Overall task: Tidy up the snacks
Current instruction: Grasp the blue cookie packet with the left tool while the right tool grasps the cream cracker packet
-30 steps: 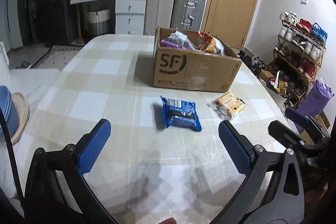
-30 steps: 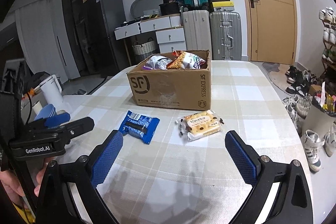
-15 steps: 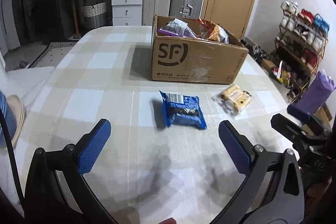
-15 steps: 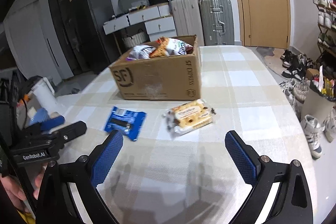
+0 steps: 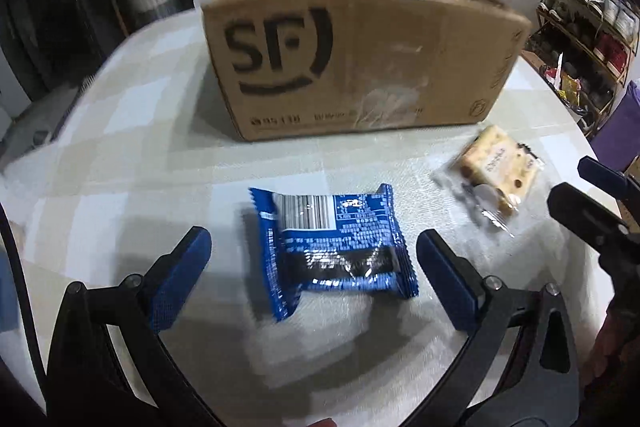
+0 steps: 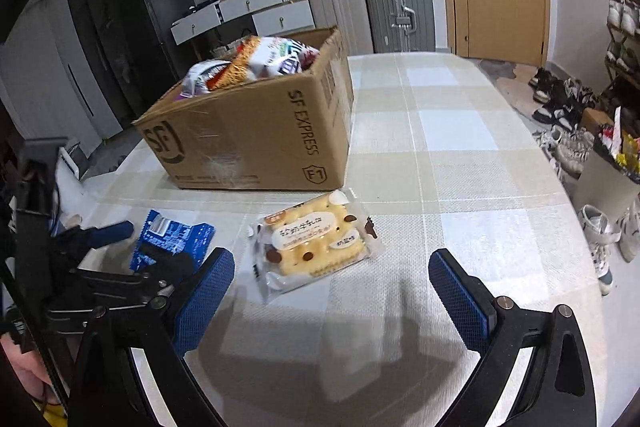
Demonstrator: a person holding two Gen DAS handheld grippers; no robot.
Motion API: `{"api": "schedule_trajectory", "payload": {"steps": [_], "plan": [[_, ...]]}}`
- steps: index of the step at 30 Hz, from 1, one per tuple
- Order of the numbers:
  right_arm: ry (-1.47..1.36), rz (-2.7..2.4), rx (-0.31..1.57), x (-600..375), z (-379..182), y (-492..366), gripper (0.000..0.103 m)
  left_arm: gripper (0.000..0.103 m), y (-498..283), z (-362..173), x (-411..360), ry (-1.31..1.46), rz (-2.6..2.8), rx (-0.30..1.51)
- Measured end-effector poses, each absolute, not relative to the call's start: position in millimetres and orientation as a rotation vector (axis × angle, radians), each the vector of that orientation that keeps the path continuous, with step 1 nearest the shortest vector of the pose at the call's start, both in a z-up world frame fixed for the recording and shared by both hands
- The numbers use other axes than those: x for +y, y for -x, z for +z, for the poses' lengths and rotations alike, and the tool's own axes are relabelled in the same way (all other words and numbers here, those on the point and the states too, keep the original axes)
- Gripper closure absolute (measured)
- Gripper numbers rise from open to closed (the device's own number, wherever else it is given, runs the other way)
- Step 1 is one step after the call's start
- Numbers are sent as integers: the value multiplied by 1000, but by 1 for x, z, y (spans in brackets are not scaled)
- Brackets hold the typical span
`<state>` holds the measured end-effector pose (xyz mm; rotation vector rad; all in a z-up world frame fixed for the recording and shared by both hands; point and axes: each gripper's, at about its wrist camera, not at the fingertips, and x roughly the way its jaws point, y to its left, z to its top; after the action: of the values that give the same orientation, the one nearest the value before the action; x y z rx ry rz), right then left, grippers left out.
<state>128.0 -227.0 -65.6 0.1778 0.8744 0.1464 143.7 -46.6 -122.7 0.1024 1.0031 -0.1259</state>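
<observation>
Nearest to you, your left gripper [image 5: 312, 255] has its fingers spread wide and empty, with the blue foil snack packet [image 5: 334, 247] lying flat on the checked table [image 5: 140, 131] between them, not yet touched. That packet sits just in front of the brown cardboard SF box [image 5: 360, 67], toward its left end. Judge it light and crinkly, with slick foil that will slide under the pads. Its contents are probably brittle, so take it across the padded middle, not the flat crimped ends, and close only until it stops shifting.

Your right gripper [image 6: 332, 295] is likewise open and holding nothing. Just beyond its fingers lies the clear-wrapped pale yellow biscuit pack [image 6: 316, 247], in front of the box's near right corner and slightly apart from it. It looks light too, but the stiff slab inside could crack. The loose film at the ends will stretch and slip, so pinch the firm biscuit block across its narrow width.

Further back, the box stands open at the top, already heaped with shiny snack bags [image 6: 256, 63] up to the rim. Expect little free room; you may need to lay each packet on top gently, without pushing down.
</observation>
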Motion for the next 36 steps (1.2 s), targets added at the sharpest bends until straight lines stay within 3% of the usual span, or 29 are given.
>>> {"api": "schedule_trajectory", "payload": {"steps": [4,7,9,12,23,36], "plan": [[-187,167,894,-230,-73,-134,3,4,-156,-132,-42,-76,-124,1028],[-188,176,908,-229,-78,-137,4,21,-160,-129,-41,-67,-115,998],[-190,176,916,-227,-81,-136,4,47,-161,-126,-43,-75,-137,989],[-180,170,921,-226,-82,-134,4,60,-161,-124,-44,-67,-165,994],[-169,167,952,-226,-81,-135,4,61,-149,-103,13,70,-196,1056],[239,140,1005,-175,-92,-169,3,61,-138,-78,53,142,-250,1034]]}}
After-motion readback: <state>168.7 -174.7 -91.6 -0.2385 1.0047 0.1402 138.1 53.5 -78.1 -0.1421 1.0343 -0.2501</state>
